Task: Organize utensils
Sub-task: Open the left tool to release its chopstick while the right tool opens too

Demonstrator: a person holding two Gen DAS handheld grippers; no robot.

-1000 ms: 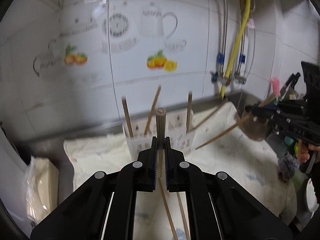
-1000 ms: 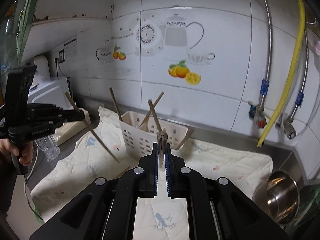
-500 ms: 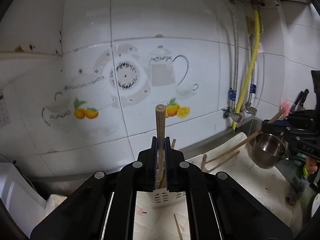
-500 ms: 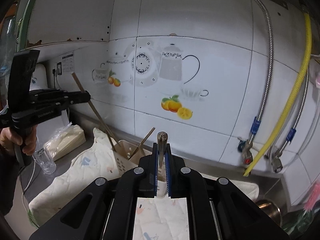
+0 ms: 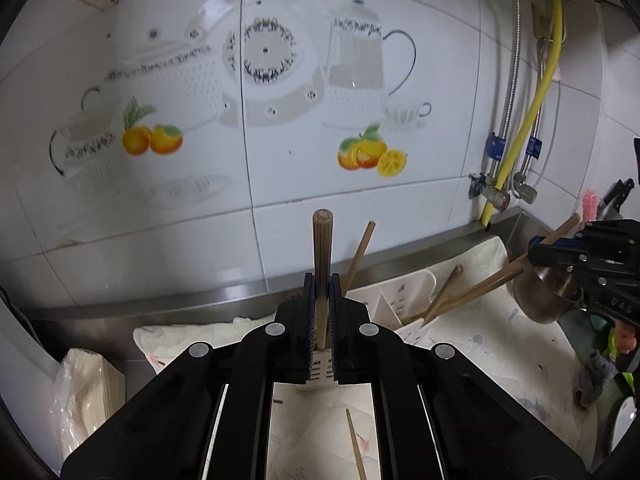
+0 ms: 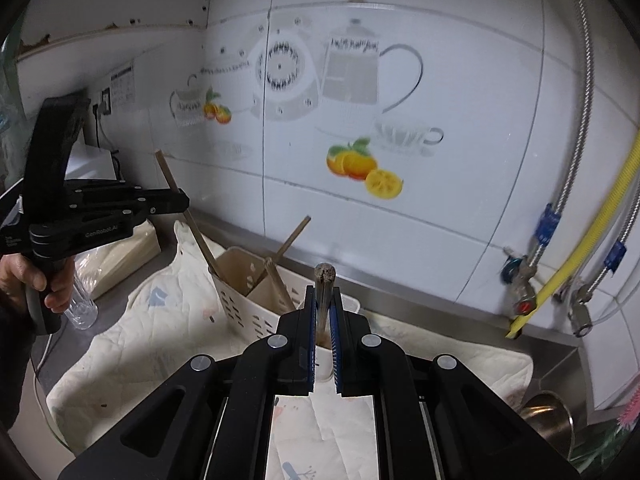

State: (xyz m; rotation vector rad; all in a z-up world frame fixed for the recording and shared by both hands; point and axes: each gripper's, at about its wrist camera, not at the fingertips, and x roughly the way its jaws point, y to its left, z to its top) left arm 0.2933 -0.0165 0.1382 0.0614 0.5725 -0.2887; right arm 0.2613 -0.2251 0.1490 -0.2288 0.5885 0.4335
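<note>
My left gripper (image 5: 321, 296) is shut on a wooden chopstick (image 5: 321, 256), held upright with its lower end in the left compartment of the white slotted utensil basket (image 5: 400, 300). My right gripper (image 6: 324, 308) is shut on another wooden chopstick (image 6: 323, 292), which slants down into the basket (image 6: 240, 300). In the left wrist view the right gripper (image 5: 536, 248) holds its chopstick (image 5: 480, 284) at the right. In the right wrist view the left gripper (image 6: 182, 202) holds its chopstick (image 6: 188, 216) over the basket. Other chopsticks stand in the basket.
A cream quilted cloth (image 6: 132, 344) covers the steel counter under the basket. One loose chopstick (image 5: 356, 448) lies on it. A steel pot (image 5: 544, 296) sits at the right, a plastic-wrapped pack (image 5: 84, 392) at the left. Tiled wall and pipes (image 5: 536, 108) stand close behind.
Both grippers came down from a raised pose toward the basket. The ends of both held chopsticks now sit in the basket.
</note>
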